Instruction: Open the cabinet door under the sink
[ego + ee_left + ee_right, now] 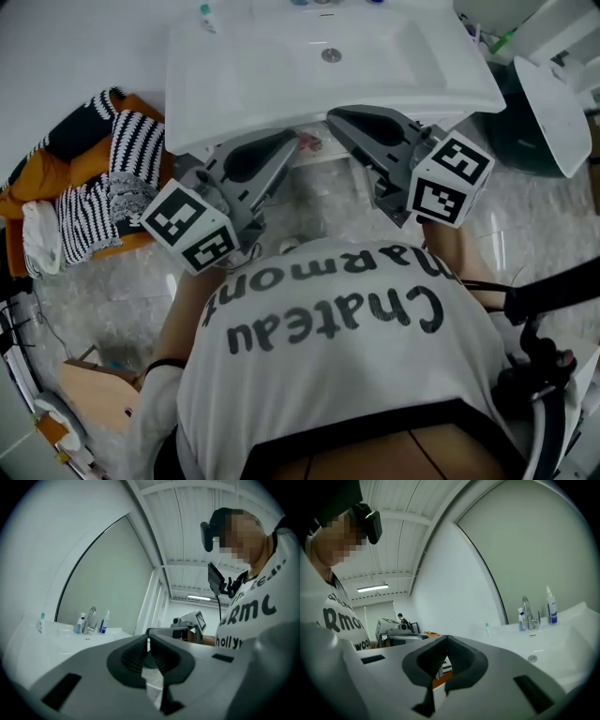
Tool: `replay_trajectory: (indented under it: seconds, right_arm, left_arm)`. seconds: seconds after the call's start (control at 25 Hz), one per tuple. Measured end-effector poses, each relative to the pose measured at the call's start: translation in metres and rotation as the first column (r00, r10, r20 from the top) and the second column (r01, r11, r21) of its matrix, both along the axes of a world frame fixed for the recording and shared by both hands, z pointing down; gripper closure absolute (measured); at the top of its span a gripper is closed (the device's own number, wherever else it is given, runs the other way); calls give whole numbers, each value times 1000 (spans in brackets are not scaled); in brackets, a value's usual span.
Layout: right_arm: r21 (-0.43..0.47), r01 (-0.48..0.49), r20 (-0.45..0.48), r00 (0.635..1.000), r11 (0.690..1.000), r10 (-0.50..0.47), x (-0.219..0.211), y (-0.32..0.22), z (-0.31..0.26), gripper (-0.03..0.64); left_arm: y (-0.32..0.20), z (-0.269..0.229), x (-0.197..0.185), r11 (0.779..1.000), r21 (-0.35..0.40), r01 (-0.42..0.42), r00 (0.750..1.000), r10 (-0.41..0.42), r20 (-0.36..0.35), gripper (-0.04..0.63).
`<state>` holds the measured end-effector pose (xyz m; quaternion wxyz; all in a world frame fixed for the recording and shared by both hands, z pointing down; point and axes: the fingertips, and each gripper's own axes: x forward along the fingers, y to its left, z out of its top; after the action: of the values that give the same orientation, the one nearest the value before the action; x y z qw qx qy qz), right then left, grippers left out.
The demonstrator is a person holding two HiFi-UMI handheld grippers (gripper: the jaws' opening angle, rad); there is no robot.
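Observation:
The white sink (pixel 281 80) fills the top of the head view, and its basin hides the cabinet below it, so no door shows in any view. My left gripper (pixel 296 139) and right gripper (pixel 332 116) are held up side by side in front of the person's chest, with their tips near the basin's front edge. Both are shut with nothing between their jaws. The left gripper (pixel 149 632) looks level across the sink top (pixel 61 637) at the right gripper's cube (pixel 191 620). The right gripper (pixel 446 639) looks the other way over the basin (pixel 553 644).
A faucet (pixel 528 613) with small bottles beside it stands at the back of the sink. An orange basket with striped cloths (pixel 98 178) sits on the floor at left. A dark bin with a white lid (pixel 544 112) stands at right. A wooden piece (pixel 94 394) lies at lower left.

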<state>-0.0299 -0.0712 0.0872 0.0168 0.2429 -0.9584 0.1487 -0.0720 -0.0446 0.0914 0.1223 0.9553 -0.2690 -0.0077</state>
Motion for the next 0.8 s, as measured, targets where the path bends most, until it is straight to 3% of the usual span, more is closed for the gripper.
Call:
replay_trajectory:
  seconds: [0.2,0.32,0.8]
  right_arm:
    - [72,-19,-31,999,997,21,2,-1,-8,606]
    - [66,-29,0,1000,997,29,6,-4,-13,607]
    - [140,-46,-81,995,989,58,11,-9,-16,606]
  left_arm:
    - [1,-10,1,999,34,-9,1000,9,3,575]
    - [0,-7,-1,1000,22,-4,1000,4,5,575]
    - [-5,1,-11,1000,-5,19,1000,-19,6,575]
